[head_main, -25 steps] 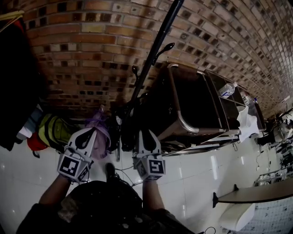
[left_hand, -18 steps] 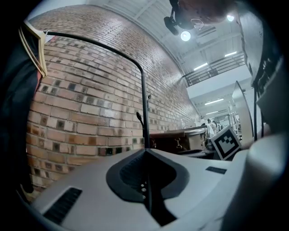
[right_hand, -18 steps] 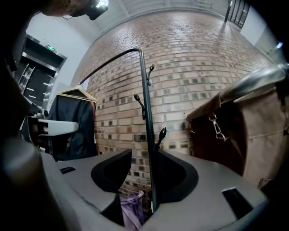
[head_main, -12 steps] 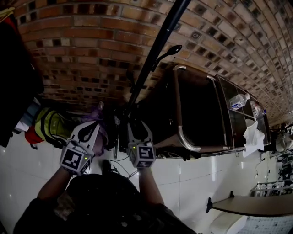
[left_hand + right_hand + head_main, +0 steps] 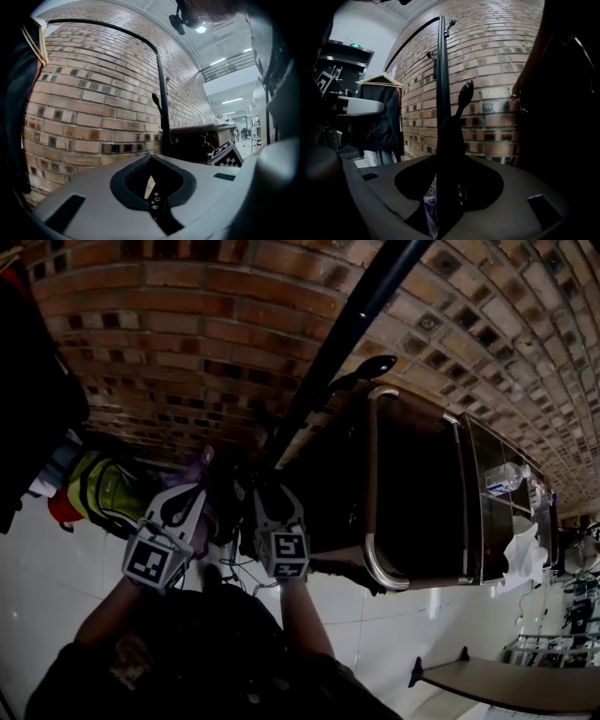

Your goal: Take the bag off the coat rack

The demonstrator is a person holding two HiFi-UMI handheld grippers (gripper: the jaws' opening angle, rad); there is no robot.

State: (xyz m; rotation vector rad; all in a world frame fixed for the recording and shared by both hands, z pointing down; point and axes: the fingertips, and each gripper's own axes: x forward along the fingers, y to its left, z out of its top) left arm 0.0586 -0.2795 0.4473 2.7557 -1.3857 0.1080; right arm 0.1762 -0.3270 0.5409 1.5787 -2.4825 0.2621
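The black coat rack pole [image 5: 349, 329] slants up against the brick wall, with a hook [image 5: 364, 369] on its side. A purple bag [image 5: 200, 472] hangs low by the pole, between my two grippers. My left gripper [image 5: 199, 491] sits just left of it, jaws together and nothing seen between them [image 5: 151, 159]. My right gripper [image 5: 270, 491] is at the foot of the pole, its jaws wide and closing. A dark strap-like shape [image 5: 451, 159] and a bit of purple fabric [image 5: 430, 213] stand between them, below the hook [image 5: 465, 93].
A dark cabinet with a metal rail [image 5: 373, 521] stands right of the pole. A yellow-green bag [image 5: 101, 495] and a dark garment [image 5: 28, 390] hang at the left. A water bottle [image 5: 502, 476] lies on the cabinet's shelf. White tiled floor [image 5: 394, 624] lies below.
Both grippers have drawn in closer to the foot of the pole, the right one shifting left. The view has swung, so the cabinet looks nearer.
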